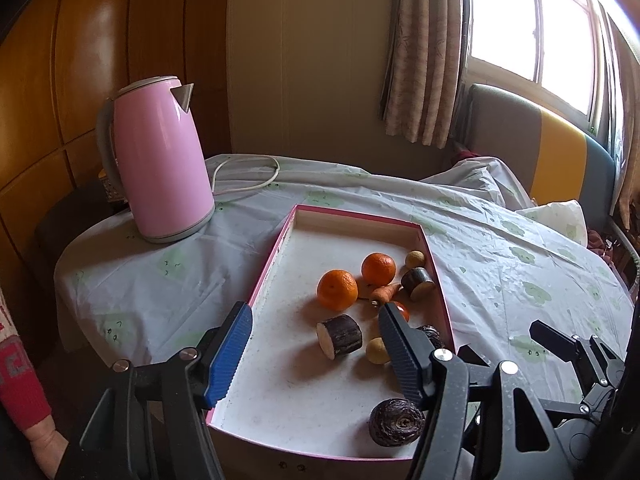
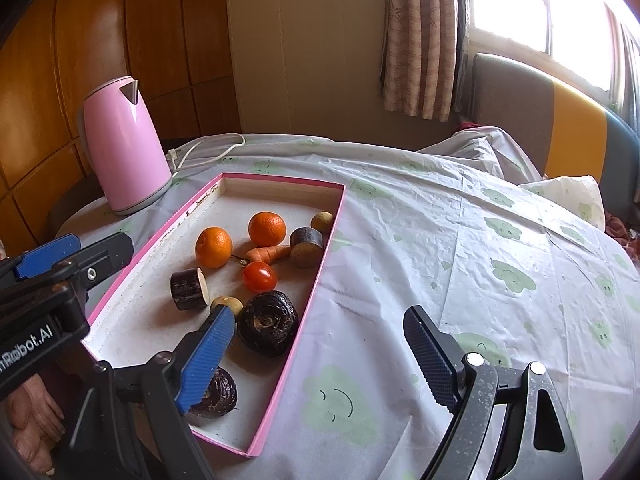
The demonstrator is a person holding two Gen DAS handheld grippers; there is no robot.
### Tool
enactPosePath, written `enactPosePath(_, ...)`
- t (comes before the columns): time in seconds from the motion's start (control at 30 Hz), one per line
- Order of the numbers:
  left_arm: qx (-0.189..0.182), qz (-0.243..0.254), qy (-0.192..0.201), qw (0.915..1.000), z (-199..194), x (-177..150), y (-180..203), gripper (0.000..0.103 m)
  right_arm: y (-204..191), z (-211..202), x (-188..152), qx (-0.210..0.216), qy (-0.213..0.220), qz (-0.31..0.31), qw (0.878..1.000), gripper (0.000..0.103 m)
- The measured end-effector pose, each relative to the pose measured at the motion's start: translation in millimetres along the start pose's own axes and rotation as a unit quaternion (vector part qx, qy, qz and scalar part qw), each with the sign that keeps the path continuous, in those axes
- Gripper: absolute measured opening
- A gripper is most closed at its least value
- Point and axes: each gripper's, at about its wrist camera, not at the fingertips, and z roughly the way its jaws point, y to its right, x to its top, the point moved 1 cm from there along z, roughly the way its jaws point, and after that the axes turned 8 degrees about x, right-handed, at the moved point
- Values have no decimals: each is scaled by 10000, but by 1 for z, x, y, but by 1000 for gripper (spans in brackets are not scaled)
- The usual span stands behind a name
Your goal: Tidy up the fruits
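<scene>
A shallow pink-rimmed box is lying on the table, which a pale cloth printed with green smiling clouds is covering. All the produce is sitting inside the box, toward its right-hand side as the left wrist view shows it. Two oranges are resting side by side near the far half, with a small carrot lying just in front of them and a red tomato nearer still. A dark-skinned cut log of pale-fleshed root is standing to the left of the tomato, and a second such piece is leaning against the right wall, just in front of a small tan round fruit in the far corner. Another tan round fruit is sitting beside a wrinkled dark lump, and a second dark lump is lying close to the near rim.

The left tool is hovering over the near part of the box with its jaws spread wide — nothing is gripped between them. The right tool is hanging over the box's right rim and the cloth, also gaping wide and holding nothing.

A pink kettle is standing upright on the table's far left corner, its white cord trailing behind it — well apart from the box in the left view, near its far corner in the right one.
</scene>
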Motion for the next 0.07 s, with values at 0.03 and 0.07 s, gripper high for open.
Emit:
enactPosePath(0.03, 3, 4, -17, 10000, 0, 0, 0, 67, 2, 0, 0, -13, 5, 14, 10000, 87)
enactPosePath(0.07, -28, 8, -44, 10000, 0, 0, 1, 67, 3, 0, -1, -23, 12, 33, 10000, 87)
